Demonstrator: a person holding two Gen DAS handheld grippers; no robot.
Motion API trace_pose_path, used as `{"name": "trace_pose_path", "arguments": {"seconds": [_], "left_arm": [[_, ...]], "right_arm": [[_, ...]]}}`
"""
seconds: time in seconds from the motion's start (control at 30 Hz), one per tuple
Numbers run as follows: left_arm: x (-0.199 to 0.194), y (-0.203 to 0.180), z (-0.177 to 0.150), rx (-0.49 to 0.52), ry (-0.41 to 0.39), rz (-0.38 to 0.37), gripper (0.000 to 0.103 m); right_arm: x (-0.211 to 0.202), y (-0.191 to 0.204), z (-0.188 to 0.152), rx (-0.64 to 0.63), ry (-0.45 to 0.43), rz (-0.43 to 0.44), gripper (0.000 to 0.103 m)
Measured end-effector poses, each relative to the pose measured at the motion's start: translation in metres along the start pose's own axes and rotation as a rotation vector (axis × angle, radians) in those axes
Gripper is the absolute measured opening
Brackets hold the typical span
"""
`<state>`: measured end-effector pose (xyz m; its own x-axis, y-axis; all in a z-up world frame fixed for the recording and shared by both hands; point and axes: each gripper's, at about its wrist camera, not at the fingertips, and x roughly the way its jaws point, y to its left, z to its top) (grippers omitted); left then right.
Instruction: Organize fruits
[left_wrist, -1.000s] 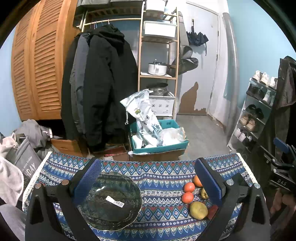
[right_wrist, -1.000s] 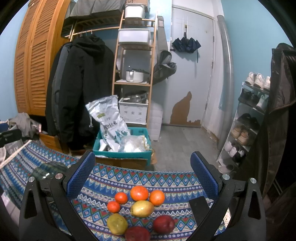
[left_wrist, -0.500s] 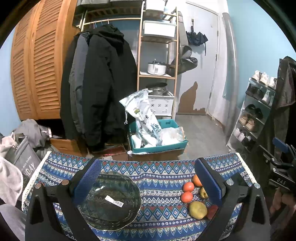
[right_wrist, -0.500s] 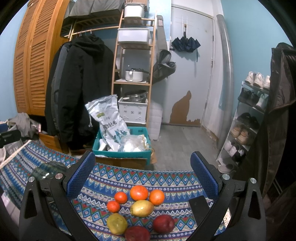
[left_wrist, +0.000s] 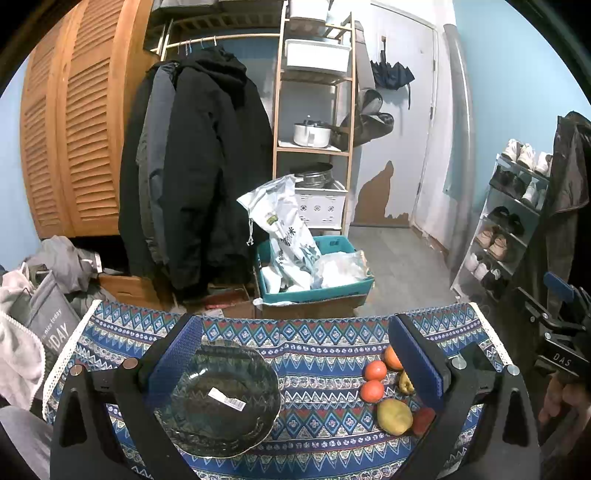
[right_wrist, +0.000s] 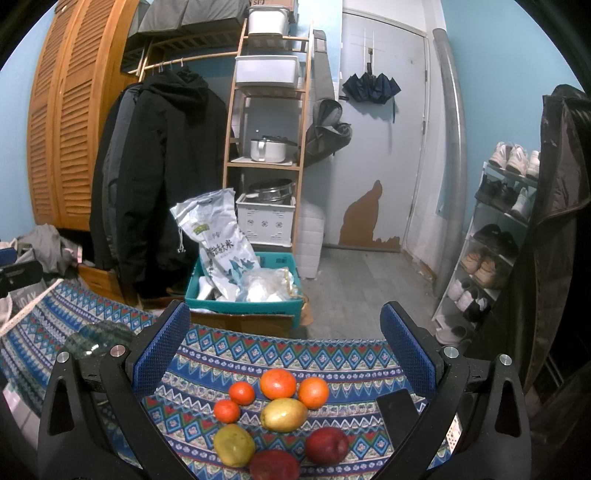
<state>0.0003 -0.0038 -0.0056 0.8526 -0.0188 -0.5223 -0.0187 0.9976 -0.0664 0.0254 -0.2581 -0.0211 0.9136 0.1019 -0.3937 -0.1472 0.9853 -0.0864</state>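
Near the worktop's right edge, eight loose fruits (right_wrist: 282, 413) lie unmoved (nothing grasped); both grippers' fingers (right_wrist: 160, 349) remain spread, dark glass bowl (left_wrist: 218, 397) empty.

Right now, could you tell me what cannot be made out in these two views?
- Left wrist: red fruit and small pear partly hidden behind the open left gripper.
- Right wrist: glass bowl mostly hidden by the open right gripper; the front red fruit is cut by the bottom edge.
- Bowl label: too small to read.
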Motion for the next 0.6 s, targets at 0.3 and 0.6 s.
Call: {"name": "trace_pose_path", "arguments": {"seconds": [0.3, 0.6], "left_arm": [[0.0005, -0.0002, -0.0018, -0.001, 0.003, -0.001, 0.102], [0.0010, -0.0013, -0.0025, -0.001, 0.005, -0.001, 0.102]], "right_arm": [[0.0000, 0.0003, 0.0001, 0.000, 0.000, 0.000, 0.101], [-0.0005, 0.0001, 0.0009, 0.001, -0.001, 0.000, 0.101]]}}
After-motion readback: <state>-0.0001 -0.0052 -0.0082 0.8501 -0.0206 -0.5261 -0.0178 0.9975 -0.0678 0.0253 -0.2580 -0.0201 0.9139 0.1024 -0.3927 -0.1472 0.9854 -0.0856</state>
